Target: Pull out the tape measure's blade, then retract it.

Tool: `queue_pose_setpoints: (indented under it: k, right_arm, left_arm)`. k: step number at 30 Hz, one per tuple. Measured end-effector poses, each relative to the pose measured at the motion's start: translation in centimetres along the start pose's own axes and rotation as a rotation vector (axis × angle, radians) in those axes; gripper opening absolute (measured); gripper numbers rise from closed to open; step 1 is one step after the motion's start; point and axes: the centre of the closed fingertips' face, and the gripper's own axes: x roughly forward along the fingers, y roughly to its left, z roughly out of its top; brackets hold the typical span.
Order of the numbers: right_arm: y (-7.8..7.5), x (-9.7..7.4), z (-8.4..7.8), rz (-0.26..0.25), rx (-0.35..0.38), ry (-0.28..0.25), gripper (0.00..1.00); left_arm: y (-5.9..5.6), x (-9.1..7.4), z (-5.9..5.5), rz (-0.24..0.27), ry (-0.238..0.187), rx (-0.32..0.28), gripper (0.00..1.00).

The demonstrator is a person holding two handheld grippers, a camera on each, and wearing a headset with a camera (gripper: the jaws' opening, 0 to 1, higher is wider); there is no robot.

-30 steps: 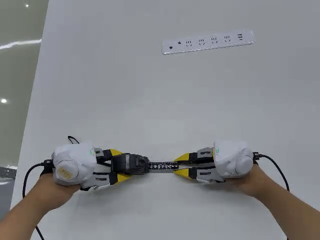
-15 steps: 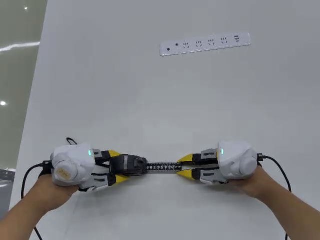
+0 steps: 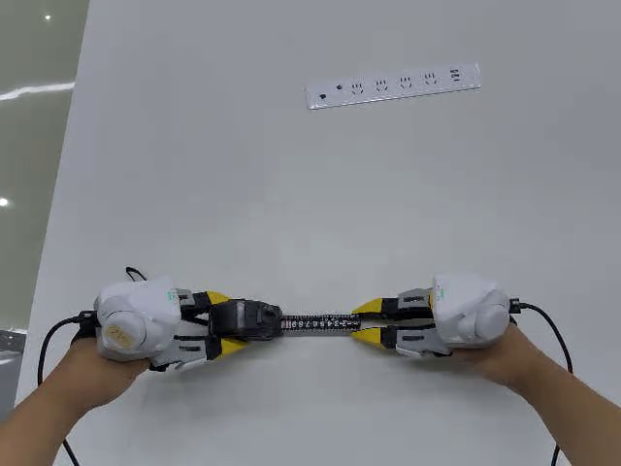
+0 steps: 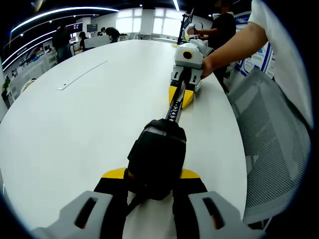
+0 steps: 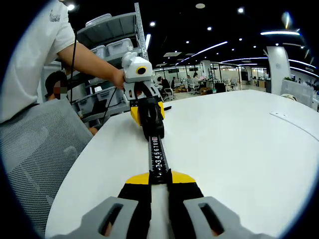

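Note:
The black tape measure case (image 3: 248,319) lies low over the white table, and my left gripper (image 3: 229,321) is shut on it; up close the case (image 4: 157,160) sits between the yellow-tipped jaws. Its numbered blade (image 3: 320,321) runs rightward to my right gripper (image 3: 369,321), which is shut on the blade's end. In the right gripper view the blade (image 5: 156,152) stretches from the jaws to the case (image 5: 151,116). The right gripper (image 4: 179,93) also appears across the table in the left gripper view, and the left gripper (image 5: 146,115) appears in the right gripper view.
A white power strip (image 3: 393,84) lies flat at the far side of the table (image 3: 291,194). The table's left edge (image 3: 53,214) drops to a grey floor. A mesh chair back (image 5: 40,149) stands beside the table edge.
The right gripper has moved right with the blade's end, so more of the blade is out. The left gripper has stayed shut on the case, drifting slightly left.

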Motion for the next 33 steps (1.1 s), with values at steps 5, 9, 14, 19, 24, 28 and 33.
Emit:
queue_pose_setpoints:
  k: [5,9,14,19,24,28,33]
  right_arm:
    - [0.0,-0.4,-0.2,-0.004,0.004,0.0,0.1]
    - [0.0,-0.8,-0.3,-0.009,0.009,-0.001,0.1]
    - [-0.1,-1.2,-0.4,-0.013,0.015,-0.002,0.1]
    - [-0.2,-1.8,-0.5,-0.016,0.021,-0.003,0.1]
    - [-0.3,-2.3,-0.8,-0.019,0.024,-0.004,0.1]
    - [-0.3,-2.6,-0.9,-0.021,0.023,-0.003,0.1]
    - [-0.4,-3.1,-1.0,-0.032,0.027,-0.006,0.1]
  left_arm:
    - [0.0,0.0,0.0,-0.001,0.0,-0.001,0.3]
    - [0.0,0.0,0.0,-0.001,-0.001,-0.001,0.3]
    - [0.0,0.0,0.0,-0.001,-0.002,-0.002,0.3]
    - [0.0,0.0,0.0,0.0,-0.001,-0.002,0.3]
    - [0.0,0.0,0.0,0.0,-0.001,-0.003,0.3]
    - [0.0,0.0,0.0,0.0,0.0,-0.002,0.3]
    - [0.0,0.0,0.0,0.001,0.001,-0.004,0.3]
